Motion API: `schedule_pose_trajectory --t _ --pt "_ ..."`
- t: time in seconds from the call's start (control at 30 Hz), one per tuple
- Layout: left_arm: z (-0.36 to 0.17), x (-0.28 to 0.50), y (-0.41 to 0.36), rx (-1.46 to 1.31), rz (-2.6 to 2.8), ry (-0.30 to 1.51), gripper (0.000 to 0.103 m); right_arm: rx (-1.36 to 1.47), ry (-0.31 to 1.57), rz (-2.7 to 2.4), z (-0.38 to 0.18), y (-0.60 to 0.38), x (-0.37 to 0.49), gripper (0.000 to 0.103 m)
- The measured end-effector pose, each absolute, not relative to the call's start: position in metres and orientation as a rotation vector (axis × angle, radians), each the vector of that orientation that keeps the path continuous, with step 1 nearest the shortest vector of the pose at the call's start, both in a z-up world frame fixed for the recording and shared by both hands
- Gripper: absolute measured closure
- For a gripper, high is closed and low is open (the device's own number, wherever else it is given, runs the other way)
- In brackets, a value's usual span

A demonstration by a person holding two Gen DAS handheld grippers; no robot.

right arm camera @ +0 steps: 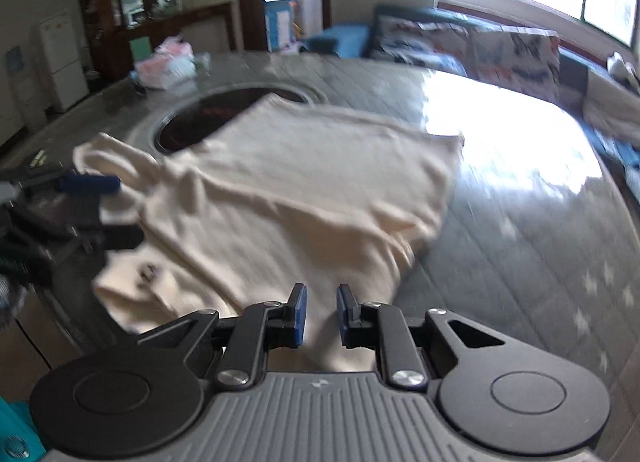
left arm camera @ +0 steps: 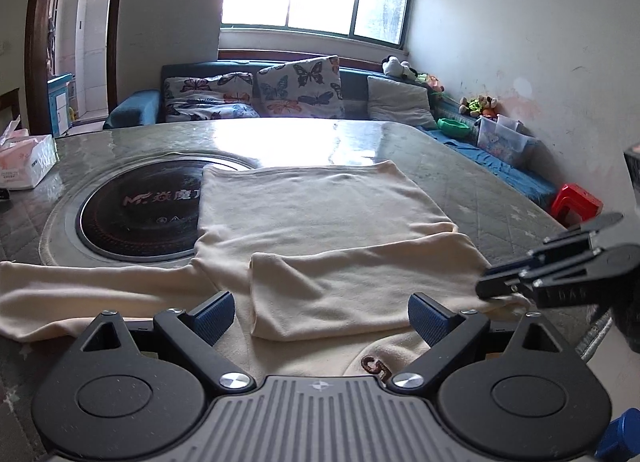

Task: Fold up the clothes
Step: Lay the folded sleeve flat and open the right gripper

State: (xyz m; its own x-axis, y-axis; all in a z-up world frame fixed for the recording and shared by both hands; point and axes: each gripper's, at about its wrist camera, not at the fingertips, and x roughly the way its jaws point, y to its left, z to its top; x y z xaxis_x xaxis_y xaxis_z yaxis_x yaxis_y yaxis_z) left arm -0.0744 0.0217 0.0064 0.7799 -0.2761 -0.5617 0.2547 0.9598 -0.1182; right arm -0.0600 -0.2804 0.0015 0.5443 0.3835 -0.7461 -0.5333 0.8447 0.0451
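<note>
A cream long-sleeved shirt (left arm camera: 320, 213) (right arm camera: 300, 181) lies flat on the round table (left arm camera: 480, 181). One sleeve (left arm camera: 360, 282) is folded across the chest; the other sleeve (left arm camera: 80, 286) stretches out to the left. My left gripper (left arm camera: 320, 306) (right arm camera: 112, 209) hovers open over the shirt's near edge, nothing between its blue pads. My right gripper (right arm camera: 322, 302) (left arm camera: 486, 284) points down at the shirt's right side near the folded sleeve's end. Its pads stand a narrow gap apart, with cloth showing beneath the gap and none pinched. The right wrist view is blurred.
A black round cooktop (left arm camera: 132, 213) is set in the table's middle, partly under the shirt. A tissue box (left arm camera: 24, 161) sits at the table's left. Beyond are a sofa with butterfly cushions (left arm camera: 296, 89) and a red stool (left arm camera: 576, 201).
</note>
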Motion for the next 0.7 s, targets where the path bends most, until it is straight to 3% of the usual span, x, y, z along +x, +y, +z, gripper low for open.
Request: schedule_pose_trajectory --t 0.33,0.7 --pt "0.000 -0.069 0.043 -0.054 -0.201 0.647 0.007 -0.190 0.744 0.560 0.018 -0.287 -0.035 0.087" --pt "-0.016 -0.061 0.057 -0.059 -0.153 0.706 0.007 -0.216 0.768 0.511 -0.005 -0.289 -0.008 0.087"
